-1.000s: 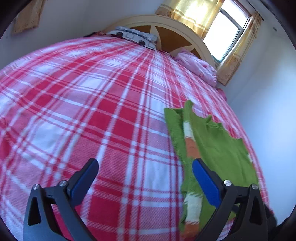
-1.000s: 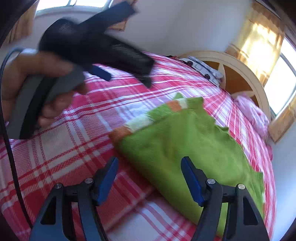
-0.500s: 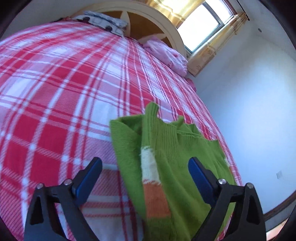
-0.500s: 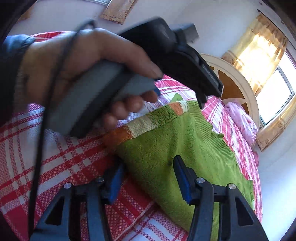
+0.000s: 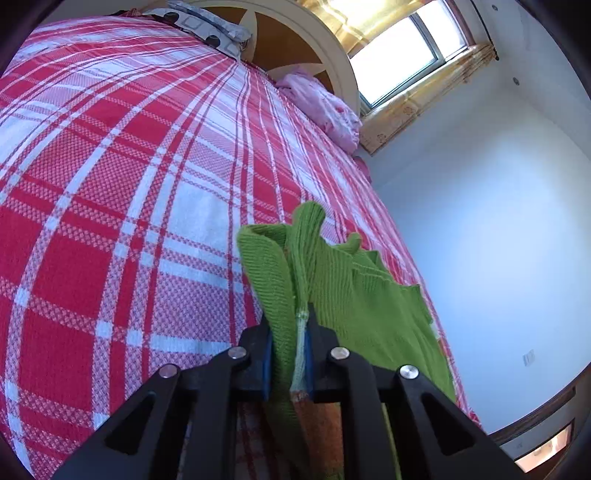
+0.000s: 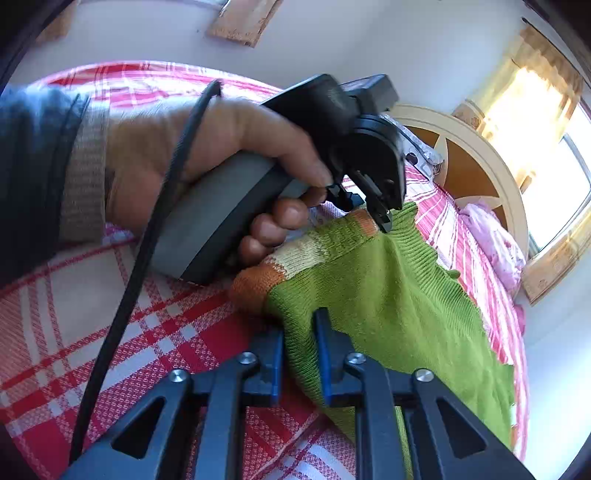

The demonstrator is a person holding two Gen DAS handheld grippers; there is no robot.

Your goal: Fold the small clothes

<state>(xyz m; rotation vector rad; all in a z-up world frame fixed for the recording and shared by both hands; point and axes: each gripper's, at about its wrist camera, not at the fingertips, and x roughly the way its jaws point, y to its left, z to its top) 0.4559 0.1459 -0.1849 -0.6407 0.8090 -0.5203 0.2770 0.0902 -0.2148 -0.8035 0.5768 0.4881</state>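
A small green knitted sweater (image 5: 365, 295) with orange and cream stripes lies on the red and white checked bedspread (image 5: 110, 184). My left gripper (image 5: 290, 354) is shut on the sweater's striped edge, with a fold of knit pinched between its blue pads. In the right wrist view the same sweater (image 6: 399, 295) spreads to the right. My right gripper (image 6: 299, 343) is shut on the sweater's near edge by the orange stripe. The left gripper (image 6: 384, 221) shows there too, held in a hand and biting the far striped edge.
The bed's round cream and brown headboard (image 5: 306, 40) is at the far end, with a grey patterned pillow (image 5: 214, 26) and a pink bundle (image 5: 325, 107). A window with yellow curtains (image 5: 402, 44) and a pale wall (image 5: 498, 221) lie to the right.
Both grippers were open above the sweater. They came down onto its striped edge and closed on it, the left at the far end, the right at the near end.
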